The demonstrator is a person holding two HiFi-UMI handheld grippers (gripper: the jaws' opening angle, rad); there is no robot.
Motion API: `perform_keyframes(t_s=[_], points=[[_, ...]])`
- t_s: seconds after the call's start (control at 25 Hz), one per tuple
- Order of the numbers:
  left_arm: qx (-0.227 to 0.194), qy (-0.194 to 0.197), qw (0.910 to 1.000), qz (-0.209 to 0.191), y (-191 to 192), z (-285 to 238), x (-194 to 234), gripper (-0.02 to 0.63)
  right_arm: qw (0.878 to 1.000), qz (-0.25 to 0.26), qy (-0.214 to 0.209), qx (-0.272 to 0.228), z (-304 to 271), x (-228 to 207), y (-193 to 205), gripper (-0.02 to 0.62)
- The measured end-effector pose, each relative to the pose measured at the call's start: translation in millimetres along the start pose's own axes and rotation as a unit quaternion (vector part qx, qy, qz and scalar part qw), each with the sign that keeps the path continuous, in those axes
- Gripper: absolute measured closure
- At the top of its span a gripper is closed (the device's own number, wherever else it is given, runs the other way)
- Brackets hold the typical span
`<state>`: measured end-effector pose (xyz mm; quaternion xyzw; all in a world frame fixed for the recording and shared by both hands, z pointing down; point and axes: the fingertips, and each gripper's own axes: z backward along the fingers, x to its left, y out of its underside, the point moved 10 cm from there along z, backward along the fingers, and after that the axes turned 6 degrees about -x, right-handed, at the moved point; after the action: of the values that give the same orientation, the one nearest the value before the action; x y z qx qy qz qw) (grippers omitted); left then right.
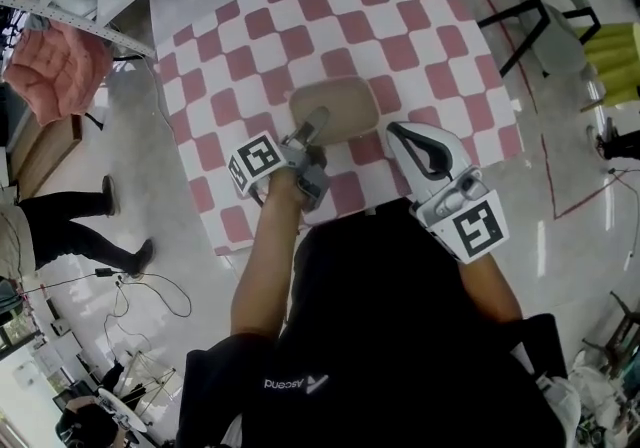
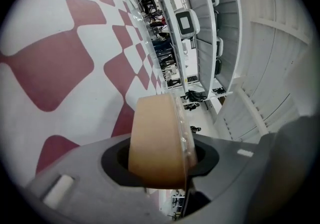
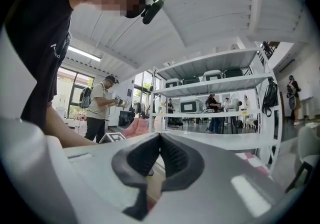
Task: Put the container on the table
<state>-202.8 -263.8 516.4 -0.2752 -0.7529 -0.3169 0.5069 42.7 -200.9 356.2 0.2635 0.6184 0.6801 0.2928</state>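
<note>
A tan, shallow container [image 1: 338, 102] with a clear lid hangs over the red-and-white checked table [image 1: 400, 36], near its front middle. My left gripper [image 1: 314, 126] is shut on the container's near edge. In the left gripper view the container [image 2: 155, 138] stands on edge between the jaws of the left gripper [image 2: 161, 168], with the checked cloth behind it. To the right, over the table's front edge, my right gripper [image 1: 404, 135] holds nothing. In the right gripper view the ribbed pads of the right gripper [image 3: 160, 154] meet, so it is shut.
A white chair [image 1: 555, 6] stands right of the table. A pink padded thing [image 1: 55, 66] lies on the left and a person [image 1: 60, 226] walks on the floor there. Grey shelving [image 2: 200, 28] stands beyond the table. Another person [image 3: 100, 108] stands in the distance.
</note>
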Motion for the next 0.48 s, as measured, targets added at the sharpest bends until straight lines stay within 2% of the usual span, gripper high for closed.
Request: perform_keyframes(t_s=[0.2, 0.36, 0.48], points=[[-0.015, -0.025, 0.9994, -0.020, 0.6, -2.1, -1.3, 0.413, 1.000, -0.003, -0.015, -0.008, -3.5, -19.8, -6.2, 0.592], [-0.013, -0.052, 0.9971, -0.054, 4.9, -3.8, -5.4, 0.277, 1.000, -0.009, -0.025, -0.013, -3.7, -28.8, -5.4, 0.592], [-0.006, -0.090, 0.9899, -0.110, 6.2, -1.9, -8.2, 0.206, 0.999, -0.012, -0.031, -0.012, -4.2, -32.8, -3.1, 0.592]])
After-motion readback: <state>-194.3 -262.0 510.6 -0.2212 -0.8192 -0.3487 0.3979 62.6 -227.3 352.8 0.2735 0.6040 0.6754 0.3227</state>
